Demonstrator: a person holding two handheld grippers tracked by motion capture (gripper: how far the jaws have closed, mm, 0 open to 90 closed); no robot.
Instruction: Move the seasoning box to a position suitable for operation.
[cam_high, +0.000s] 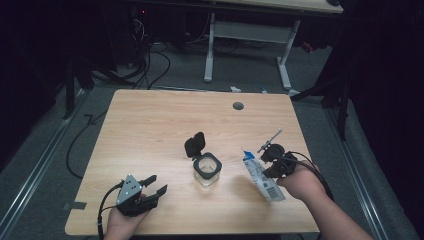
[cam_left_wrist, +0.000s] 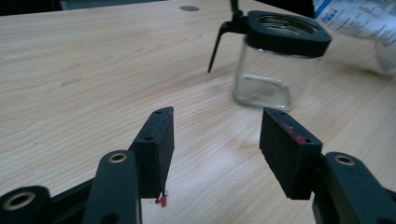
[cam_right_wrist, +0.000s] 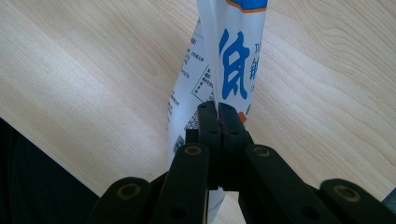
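Right gripper (cam_right_wrist: 218, 114) pinches the white-and-blue pouch (cam_high: 261, 175) just right of the open-lidded glass jar (cam_high: 207, 170), pouch's long axis pointing away up the table, so the jar mouth lies to its left; left gripper (cam_high: 152, 184) spread, empty, near-left of jar.

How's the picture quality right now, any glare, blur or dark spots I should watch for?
High view: the table is evenly lit, the surroundings nearly black. Left gripper view: the glass jar is slightly soft, with bright reflections on its walls, and the near jaws are sharper. Right gripper view: the white packet is bright and a little blurred up close.
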